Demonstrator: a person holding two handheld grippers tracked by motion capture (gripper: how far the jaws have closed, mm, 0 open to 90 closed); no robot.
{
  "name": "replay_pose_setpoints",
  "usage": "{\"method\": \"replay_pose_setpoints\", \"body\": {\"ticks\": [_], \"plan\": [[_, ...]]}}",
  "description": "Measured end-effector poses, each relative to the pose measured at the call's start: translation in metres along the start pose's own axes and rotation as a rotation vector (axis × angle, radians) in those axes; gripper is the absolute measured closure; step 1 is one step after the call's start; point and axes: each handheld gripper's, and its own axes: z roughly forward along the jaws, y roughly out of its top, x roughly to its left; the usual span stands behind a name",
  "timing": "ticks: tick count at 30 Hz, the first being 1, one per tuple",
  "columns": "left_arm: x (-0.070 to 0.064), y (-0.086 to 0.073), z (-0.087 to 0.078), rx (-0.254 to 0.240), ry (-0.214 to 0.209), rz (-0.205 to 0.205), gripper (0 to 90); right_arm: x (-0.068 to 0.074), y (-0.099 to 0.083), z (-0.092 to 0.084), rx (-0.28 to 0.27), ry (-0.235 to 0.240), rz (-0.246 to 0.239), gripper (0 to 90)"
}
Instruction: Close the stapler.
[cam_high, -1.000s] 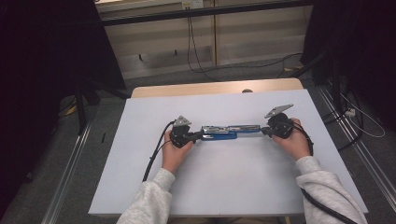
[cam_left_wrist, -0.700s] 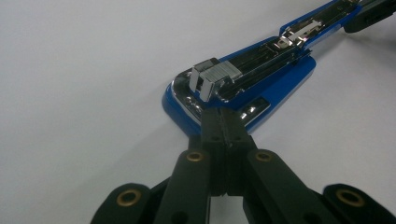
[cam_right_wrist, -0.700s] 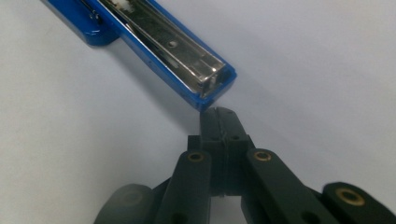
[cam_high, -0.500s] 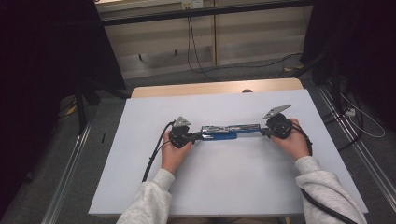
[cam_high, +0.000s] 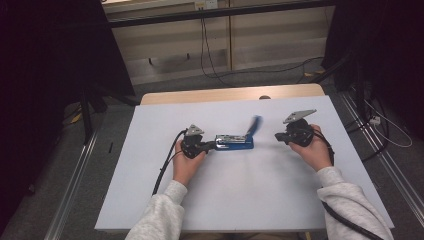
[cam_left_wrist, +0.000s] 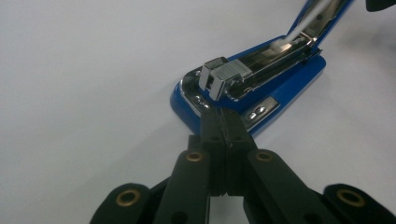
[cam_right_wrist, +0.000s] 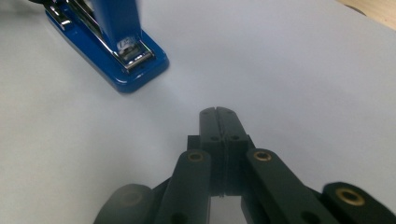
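A blue stapler lies near the middle of the white tabletop, its top arm swung up and blurred at the right end. The left hand-held gripper has its jaws pressed together, the tips touching the stapler's front end. The right hand-held gripper, jaws likewise closed on nothing, hovers just clear of the stapler's hinged end, toward the right edge.

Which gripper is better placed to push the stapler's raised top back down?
Right. The right gripper, shut and free, sits beside the raised lid. The left gripper presses its closed tips on the stapler base's far end, probably steadying it.
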Motion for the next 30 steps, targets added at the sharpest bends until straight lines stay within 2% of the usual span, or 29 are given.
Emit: {"method": "replay_pose_setpoints", "body": {"ticks": [2,6,8,13,15,16,23,26,28,30], "plan": [[0.0,0.0,0.0,0.0,0.001,0.0,88.8,0.003,0.002,0.002,0.001,0.003,-0.009,89.2],[-0.001,0.0,0.001,0.001,-0.003,0.0,88.0,0.007,0.004,0.005,0.003,0.009,-0.019,78.5],[0.0,0.0,0.0,-0.002,-0.003,-0.003,87.3,0.009,0.004,0.006,0.001,0.01,-0.019,77.0],[0.002,0.0,-0.003,-0.013,0.002,-0.007,82.5,0.008,0.003,0.006,-0.013,0.015,0.022,65.1],[0.003,0.001,-0.007,-0.023,0.007,-0.013,77.2,0.008,0.001,0.005,-0.022,0.028,0.042,59.8],[0.003,0.002,-0.009,-0.034,0.0,-0.033,73.9,0.008,0.001,0.005,-0.024,0.034,0.057,57.0],[0.005,0.002,-0.031,-0.07,-0.025,-0.051,52.3,0.014,-0.004,-0.004,-0.049,0.064,0.125,41.6],[0.006,0.001,-0.042,-0.098,-0.025,-0.058,47.4,0.02,-0.006,-0.009,-0.052,0.063,0.119,36.5],[0.007,0.0,-0.045,-0.098,-0.029,-0.069,42.1,0.023,-0.007,-0.012,-0.059,0.067,0.121,33.8],[0.007,-0.002,-0.049,-0.094,-0.031,-0.06,38.7,0.026,-0.008,-0.015,-0.065,0.077,0.13,30.6]]}}
